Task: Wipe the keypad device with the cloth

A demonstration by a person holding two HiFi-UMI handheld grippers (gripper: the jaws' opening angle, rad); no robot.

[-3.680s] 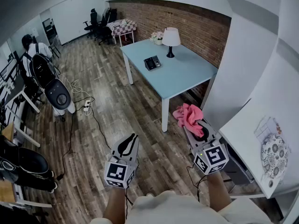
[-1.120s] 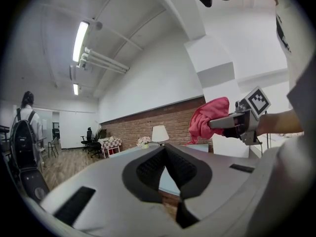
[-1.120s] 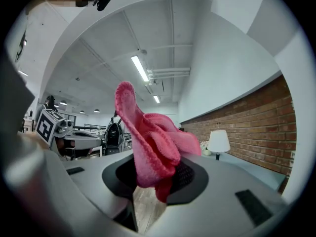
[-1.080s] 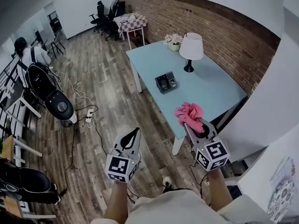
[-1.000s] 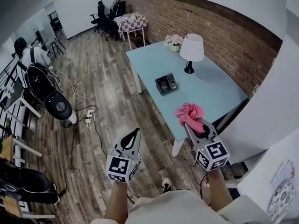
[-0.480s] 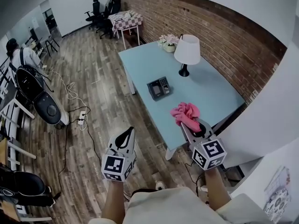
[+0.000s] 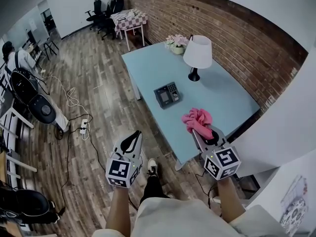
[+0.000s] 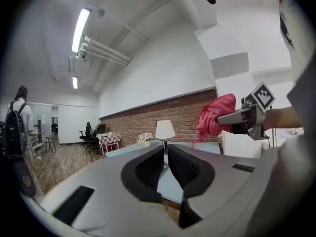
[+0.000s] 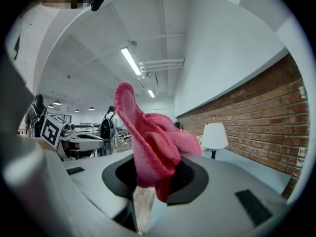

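Keypad device (image 7: 166, 94), dark with a small screen and a block of buttons, lying flat on the pale blue table (image 7: 148, 65), on the side toward the wooden floor (image 7: 98, 98). A white-shaded lamp (image 7: 196, 53) and a small pot of flowers (image 7: 177, 42) stand farther along the table, toward the brick wall.

Progress: judged from this layout, wiping has not begun. The cloth (image 7: 196, 120), pink and bunched, is in hand and carried in the air above the near end of the table, well apart from the keypad device. Bringing the cloth to the device and the whole of the wiping remain.

Right gripper (image 7: 201, 132): clenched on the cloth, whose folds rise out from between the pads and stand up above the jaws in the right gripper view.

Left gripper (image 7: 134, 135): its jaws have just been opening and stand a narrow gap apart, with nothing between them; the lamp shows through the gap in the left gripper view.

Pose: both forearms reach forward from the body, the grippers side by side, roughly level and aimed toward the table. The left gripper hangs over the floor, short of the table edge. Neither gripper touches the table or the device.
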